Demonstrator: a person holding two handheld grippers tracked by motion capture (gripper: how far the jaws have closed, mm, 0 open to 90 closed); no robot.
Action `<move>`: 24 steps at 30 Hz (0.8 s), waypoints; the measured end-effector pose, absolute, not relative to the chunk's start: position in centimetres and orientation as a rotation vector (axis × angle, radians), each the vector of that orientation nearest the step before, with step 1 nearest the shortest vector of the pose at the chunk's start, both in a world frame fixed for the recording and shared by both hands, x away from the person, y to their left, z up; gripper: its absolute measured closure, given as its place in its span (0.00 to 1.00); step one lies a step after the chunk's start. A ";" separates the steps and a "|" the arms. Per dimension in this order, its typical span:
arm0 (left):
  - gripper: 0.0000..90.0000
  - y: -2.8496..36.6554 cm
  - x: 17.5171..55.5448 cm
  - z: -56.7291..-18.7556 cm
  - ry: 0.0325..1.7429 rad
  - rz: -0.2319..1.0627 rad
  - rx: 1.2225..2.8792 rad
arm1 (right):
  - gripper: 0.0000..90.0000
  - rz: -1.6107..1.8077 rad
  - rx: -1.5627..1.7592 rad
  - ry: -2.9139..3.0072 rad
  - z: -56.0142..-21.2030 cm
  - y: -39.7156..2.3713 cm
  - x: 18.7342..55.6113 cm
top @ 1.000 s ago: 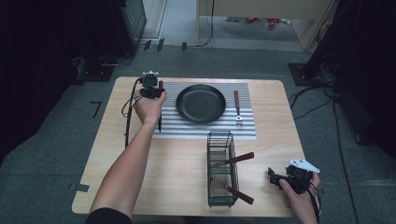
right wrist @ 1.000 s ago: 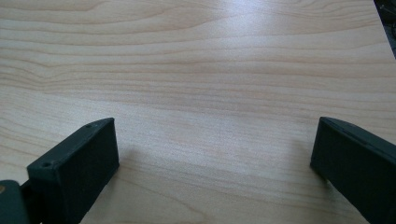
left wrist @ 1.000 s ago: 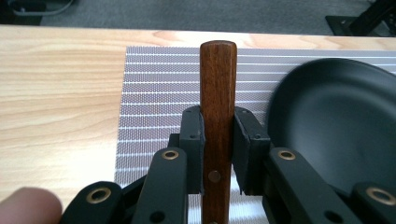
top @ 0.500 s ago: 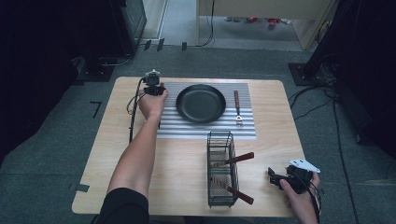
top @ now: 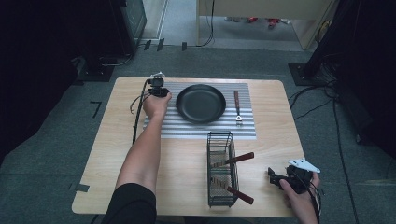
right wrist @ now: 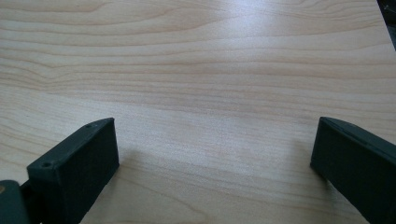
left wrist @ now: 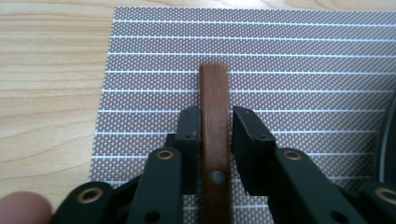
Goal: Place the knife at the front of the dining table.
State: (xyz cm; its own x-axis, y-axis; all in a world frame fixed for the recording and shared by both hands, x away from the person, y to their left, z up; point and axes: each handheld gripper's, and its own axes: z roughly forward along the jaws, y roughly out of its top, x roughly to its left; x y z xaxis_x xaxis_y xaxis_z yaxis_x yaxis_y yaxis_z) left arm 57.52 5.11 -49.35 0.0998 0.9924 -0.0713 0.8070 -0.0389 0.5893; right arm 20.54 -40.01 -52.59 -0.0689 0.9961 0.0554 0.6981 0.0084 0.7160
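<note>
Wooden handle [left wrist: 215, 135] is lying on the striped mat [left wrist: 303, 56], left of the pan [top: 201, 103]. You're releasing it: left gripper [left wrist: 215, 128] jaws have just been opening, pads slack either side. Next, be lifting straight off. Left gripper view is showing that gap; high view is hiding it. Right gripper [right wrist: 212, 154] is idling wide open over bare surface [right wrist: 196, 70].

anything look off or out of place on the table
Mostly tidy: pan centred on the striped mat, one utensil lying straight beside it. The wire basket is the odd bit: two wooden handles poke out sideways through its mesh.
</note>
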 end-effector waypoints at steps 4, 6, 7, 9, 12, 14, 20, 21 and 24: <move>0.67 5.5 57.7 -49.1 1.745 0.494 1.912 | 0.00 0.817 1.731 1.817 -52.6 -40.0 20.6; 0.64 6.0 57.7 -48.8 1.747 0.453 1.895 | 0.00 0.822 1.734 1.817 -52.6 -40.0 20.6; 0.64 6.1 57.6 -48.7 1.751 0.446 1.905 | 0.00 0.822 1.734 1.817 -52.6 -40.0 20.5; 0.67 6.3 57.5 -48.7 1.755 0.417 1.926 | 0.00 0.818 1.732 1.817 -52.6 -40.0 20.6; 0.73 6.4 57.3 -48.7 1.747 0.368 1.957 | 0.00 0.815 1.728 1.819 -52.6 -40.0 20.6; 0.76 6.5 57.3 -48.7 1.749 0.352 1.957 | 0.00 0.811 1.727 1.820 -52.6 -39.9 20.6; 0.85 6.7 57.5 -48.5 1.826 0.350 1.920 | 0.00 0.809 1.729 1.819 -52.6 -39.9 20.6; 0.85 6.7 57.5 -48.5 1.838 0.371 1.919 | 0.00 0.809 1.729 1.819 -52.6 -39.9 20.6; 0.86 6.7 57.5 -48.6 1.843 0.399 1.921 | 0.00 0.813 1.729 1.819 -52.6 -39.9 20.6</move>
